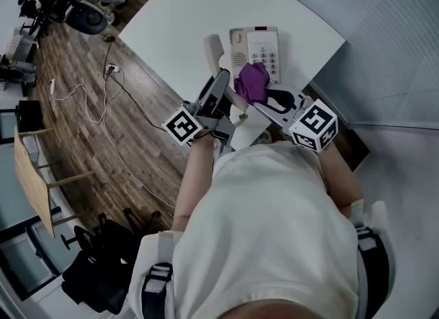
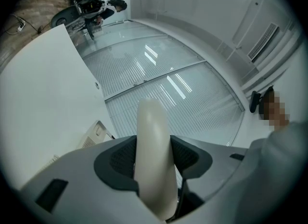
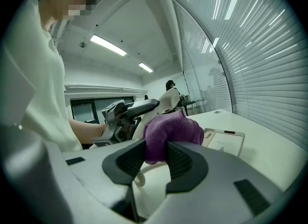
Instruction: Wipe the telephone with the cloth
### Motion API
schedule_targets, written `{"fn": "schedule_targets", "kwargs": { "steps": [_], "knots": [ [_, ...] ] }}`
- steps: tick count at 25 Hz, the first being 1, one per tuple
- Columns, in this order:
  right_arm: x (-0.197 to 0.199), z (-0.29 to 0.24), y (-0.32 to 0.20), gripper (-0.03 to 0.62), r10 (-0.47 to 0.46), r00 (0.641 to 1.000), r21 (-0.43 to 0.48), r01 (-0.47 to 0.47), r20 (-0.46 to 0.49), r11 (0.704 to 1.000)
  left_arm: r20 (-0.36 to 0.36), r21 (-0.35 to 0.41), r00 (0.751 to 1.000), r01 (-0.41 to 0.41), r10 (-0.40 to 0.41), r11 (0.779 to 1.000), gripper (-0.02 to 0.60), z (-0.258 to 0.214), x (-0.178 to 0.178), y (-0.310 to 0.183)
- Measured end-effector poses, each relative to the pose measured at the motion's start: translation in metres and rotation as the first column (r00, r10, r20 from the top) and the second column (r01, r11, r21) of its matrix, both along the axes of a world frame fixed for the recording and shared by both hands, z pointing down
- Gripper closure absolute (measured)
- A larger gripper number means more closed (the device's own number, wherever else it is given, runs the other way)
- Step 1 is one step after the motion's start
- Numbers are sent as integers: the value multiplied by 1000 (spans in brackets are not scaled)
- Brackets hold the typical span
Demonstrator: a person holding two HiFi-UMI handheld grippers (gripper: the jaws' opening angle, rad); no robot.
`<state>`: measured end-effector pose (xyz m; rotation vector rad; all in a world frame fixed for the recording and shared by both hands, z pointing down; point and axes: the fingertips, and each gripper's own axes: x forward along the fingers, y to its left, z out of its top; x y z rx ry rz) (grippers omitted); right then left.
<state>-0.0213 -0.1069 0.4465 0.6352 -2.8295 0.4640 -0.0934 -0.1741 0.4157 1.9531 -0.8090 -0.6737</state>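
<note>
The cream telephone base (image 1: 255, 53) lies on the white table (image 1: 171, 22). Its handset (image 1: 213, 53) is lifted off the base, and my left gripper (image 1: 221, 79) is shut on it. In the left gripper view the handset (image 2: 153, 155) stands upright, clamped between the dark pads, with a corner of the base (image 2: 94, 134) below left. My right gripper (image 1: 259, 98) is shut on a bunched purple cloth (image 1: 252, 81), held just in front of the base's near edge. In the right gripper view the cloth (image 3: 171, 134) bulges above the jaws, with the base (image 3: 224, 141) beyond and the handset (image 3: 168, 98) to the left.
The table's left edge drops to a wooden floor (image 1: 89, 132) with loose cables (image 1: 103, 98). A glass wall with blinds (image 2: 183, 88) runs behind the table. A coiled phone cord (image 3: 139, 177) hangs near the right gripper's jaws. My own white-clad torso (image 1: 274, 228) fills the lower head view.
</note>
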Motion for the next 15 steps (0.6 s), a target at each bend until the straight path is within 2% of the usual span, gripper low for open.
{"fn": "schedule_targets", "kwargs": {
  "steps": [5,11,15],
  "knots": [
    [6,11,4,462,-3,1000,-20,3,-15,1000,13,6,1000,15,-15,1000,357,1,0,-8],
    [7,18,1,462,-3,999,-35,2,-41,999,14,-28,999,43,-43,999,357,6,-7,-22],
    [14,22,-2,462,24,998,-41,-26,-50,999,50,-37,997,57,-55,998,357,13,-7,-29]
  ]
}}
